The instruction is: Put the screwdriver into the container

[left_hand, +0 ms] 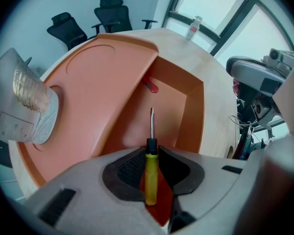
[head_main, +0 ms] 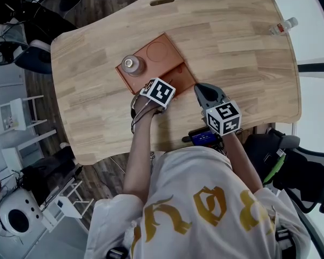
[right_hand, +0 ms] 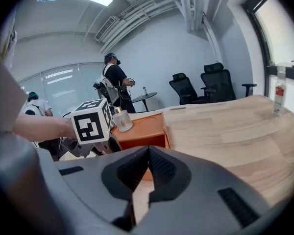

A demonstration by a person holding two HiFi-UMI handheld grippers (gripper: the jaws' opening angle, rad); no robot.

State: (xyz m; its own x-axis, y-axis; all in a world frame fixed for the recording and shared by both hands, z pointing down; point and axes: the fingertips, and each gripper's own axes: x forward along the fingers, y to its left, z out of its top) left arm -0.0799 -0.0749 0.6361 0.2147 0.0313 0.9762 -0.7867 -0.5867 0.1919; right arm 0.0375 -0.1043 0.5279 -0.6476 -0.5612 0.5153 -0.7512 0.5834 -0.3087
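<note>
My left gripper [left_hand: 152,150] holds the yellow screwdriver [left_hand: 150,177] by its handle between its fingers, tip down over the open well [left_hand: 167,112] of the orange container [left_hand: 196,114]. I'd sink it near the well's floor before releasing, so it can't bounce out. My right gripper [right_hand: 147,155] hangs beside, fingers together, empty.

Looks steeply down on a light wooden table [head_main: 243,58] bearing an orange container [head_main: 167,63], with a small clear jar [head_main: 133,65] standing upright in the left round recess of its raised part. Holds the left gripper [head_main: 160,91], marker cube up, over the container's near lower compartment, and the right gripper [head_main: 201,89] just beside the container's near right corner. Takes in also a plastic bottle [head_main: 283,26] lying near the table's far right corner and a dark office chair [head_main: 299,169] off the near right edge.
</note>
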